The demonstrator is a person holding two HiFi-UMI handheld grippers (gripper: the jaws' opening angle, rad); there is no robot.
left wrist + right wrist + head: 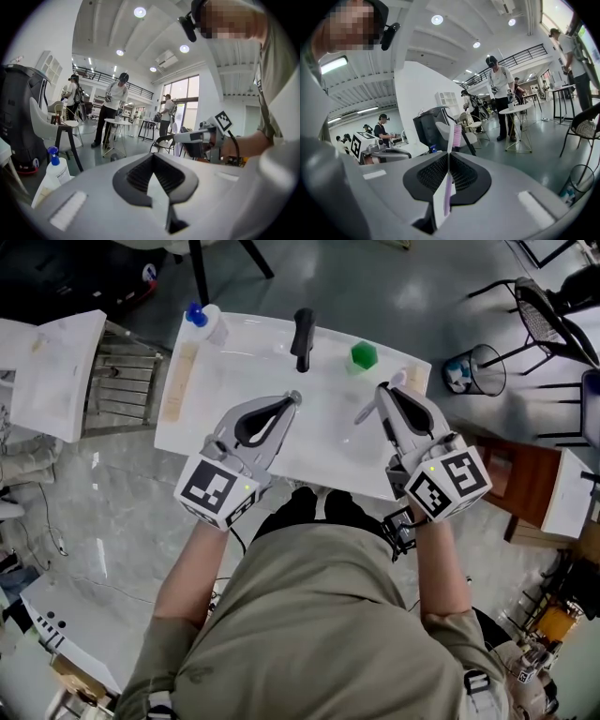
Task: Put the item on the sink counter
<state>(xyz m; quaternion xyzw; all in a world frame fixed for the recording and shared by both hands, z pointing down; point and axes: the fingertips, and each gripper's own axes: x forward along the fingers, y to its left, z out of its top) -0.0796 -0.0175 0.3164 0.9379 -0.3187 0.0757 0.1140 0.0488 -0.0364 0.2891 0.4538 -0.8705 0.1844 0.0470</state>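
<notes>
Obs., standing beside the person at the sink counter (221, 381): the right gripper (382, 391) (449, 155) is clamped on a toothbrush (364, 413) (452, 137). The white and pink handle is pinched flat between the ribbed pads and the bristle end stands out past the jaw tips. From above, the brush lies slantwise across the tips, over the right part of the white top, near the green cup (363, 355) and well apart from the black faucet (302, 338). It looks carried above the surface rather than resting on it, though I cannot tell the height for certain. The left gripper (293, 397) (153, 156) has its jaws together with nothing between them, and hangs over the middle of the top, idle. A spray bottle (208, 322) (56, 171) stands at the far left corner, clear of the work. Judged step: transport of the item, placement not yet made. The next move calls for choosing a flat stretch of ledge rather than the bowl. The brush should then be lowered until the handle lies along the surface. Only then should the jaws part, since a release from a height or at a tilt could roll the thin handle into the basin or knock the cup.
</notes>
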